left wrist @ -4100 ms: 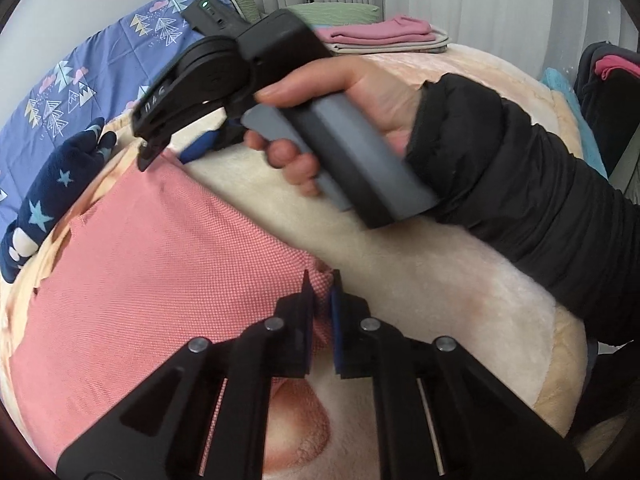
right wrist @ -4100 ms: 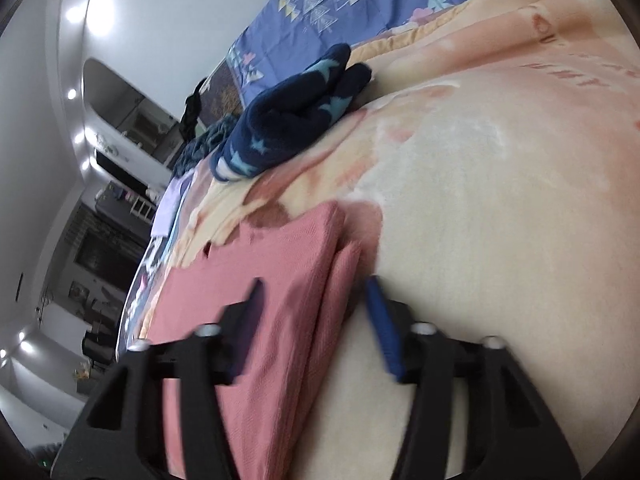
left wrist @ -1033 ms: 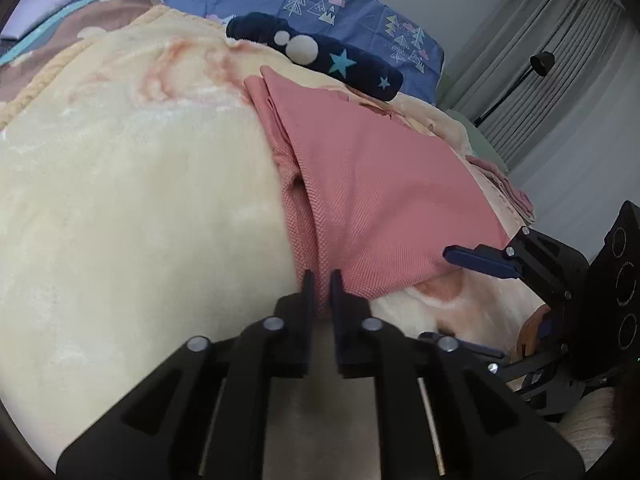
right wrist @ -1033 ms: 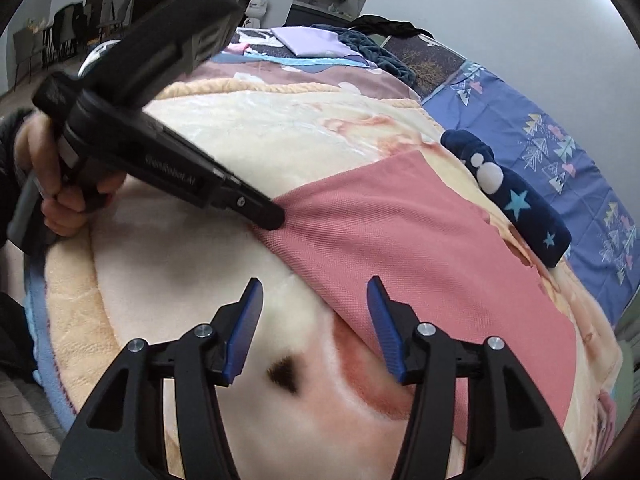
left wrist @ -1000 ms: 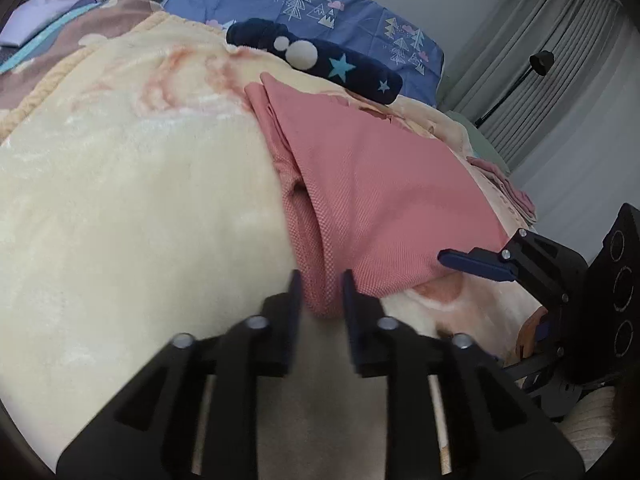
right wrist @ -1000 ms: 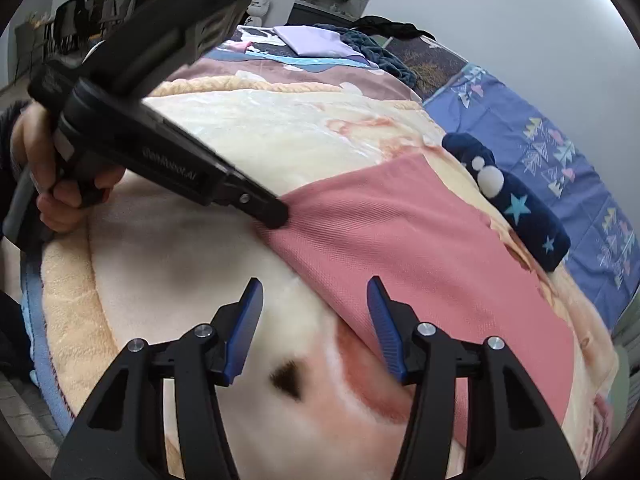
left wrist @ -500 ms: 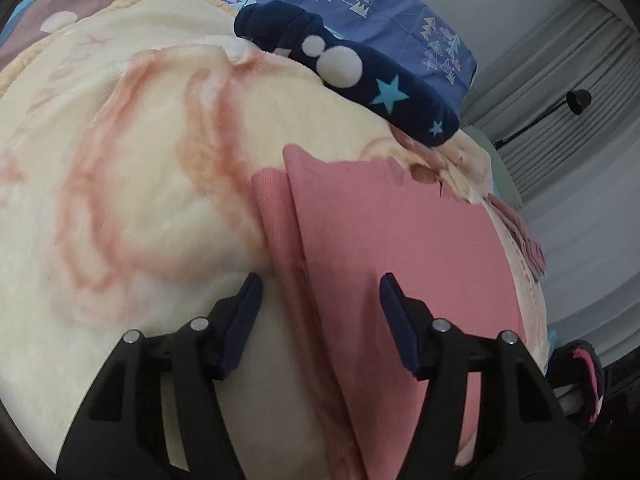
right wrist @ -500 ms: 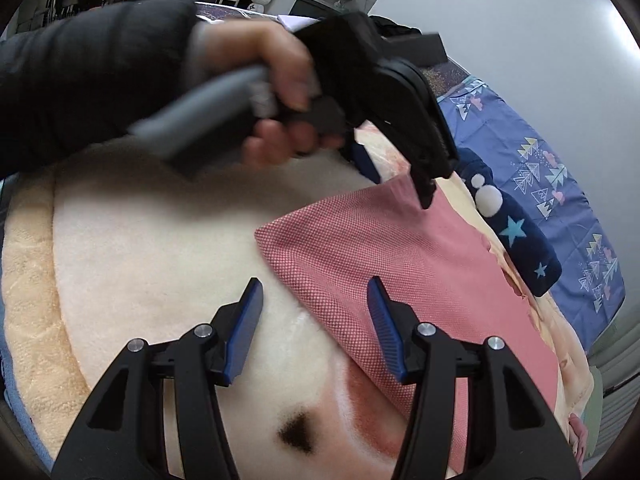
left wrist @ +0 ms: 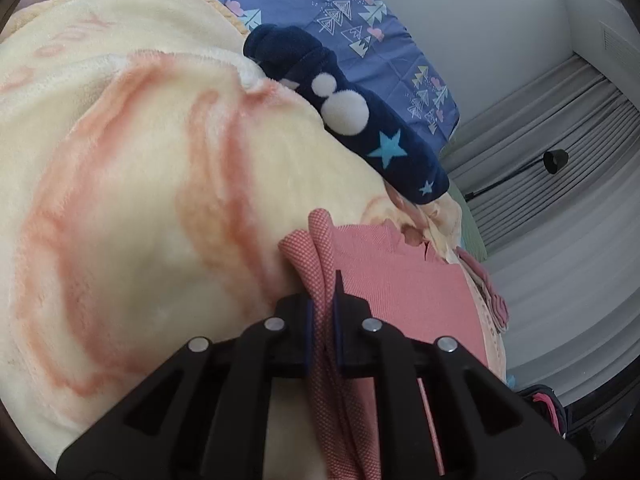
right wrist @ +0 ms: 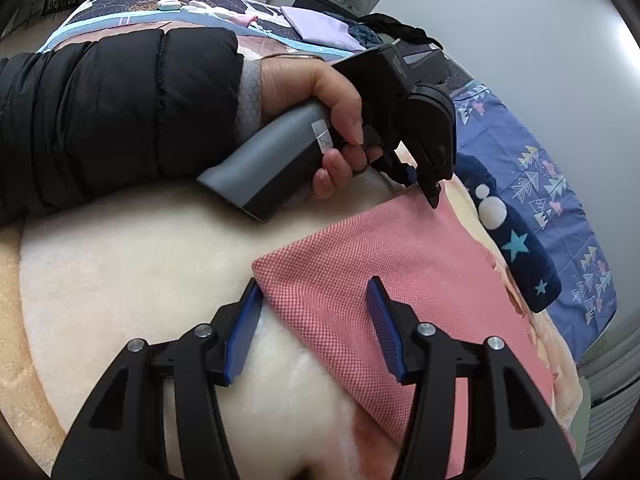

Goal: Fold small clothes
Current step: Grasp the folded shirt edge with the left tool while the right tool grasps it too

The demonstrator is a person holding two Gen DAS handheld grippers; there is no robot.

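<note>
Underneath, my cream blanket (right wrist: 120,264) gives a soft bed for the pink garment (right wrist: 400,264), which lies flat beside the navy star-print piece (left wrist: 360,128). My left gripper (left wrist: 321,304) is pinched tight on the garment's far corner, ready, I judge, to carry a fold. My right gripper (right wrist: 312,320) hangs spread wide, straddling the near corner to take it.
</note>
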